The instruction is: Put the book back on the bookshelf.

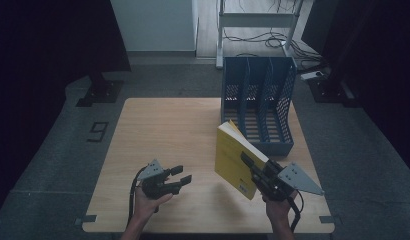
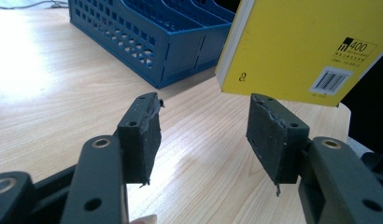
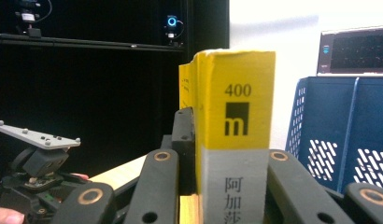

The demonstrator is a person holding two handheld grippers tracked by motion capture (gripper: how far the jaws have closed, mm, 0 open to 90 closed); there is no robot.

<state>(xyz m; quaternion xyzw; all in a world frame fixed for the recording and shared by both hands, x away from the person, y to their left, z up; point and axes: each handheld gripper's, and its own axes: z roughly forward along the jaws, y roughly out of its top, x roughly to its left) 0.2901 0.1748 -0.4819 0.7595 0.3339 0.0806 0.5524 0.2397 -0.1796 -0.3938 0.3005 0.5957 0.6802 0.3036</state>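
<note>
From the high view, I see my right gripper point(image 1: 254, 169) clamped on a yellow book point(image 1: 236, 157), its jaws closed on the book's lower right end. The book is lifted off the wooden surface point(image 1: 163, 135) and tilted, rising up and away from those jaws toward a blue file rack point(image 1: 258, 100) that stands just beyond it. My left gripper point(image 1: 182, 175) hovers well apart from the book, with a gap between its jaws, which hold nothing. A hand point(image 1: 152, 200) grasps it from below, and another hand point(image 1: 278, 207) grasps the right gripper.

In the left gripper view, I see my two black jaws standing wide apart with bare wood between them. The book point(image 2: 306, 42) hangs beyond and above the right-hand jaw, not touching it, its back cover showing a barcode and the number 400. The rack point(image 2: 157, 42) lies beyond the left-hand jaw, resting on the surface point(image 2: 63, 93).

In the right gripper view, the book's spine point(image 3: 236, 121) stands upright between my jaws, pressed on both sides, yellow above and grey below, printed with 400. The rack point(image 3: 339, 130) is beyond the right-hand jaw. The left gripper point(image 3: 40, 163) shows low beside the left-hand jaw.
</note>
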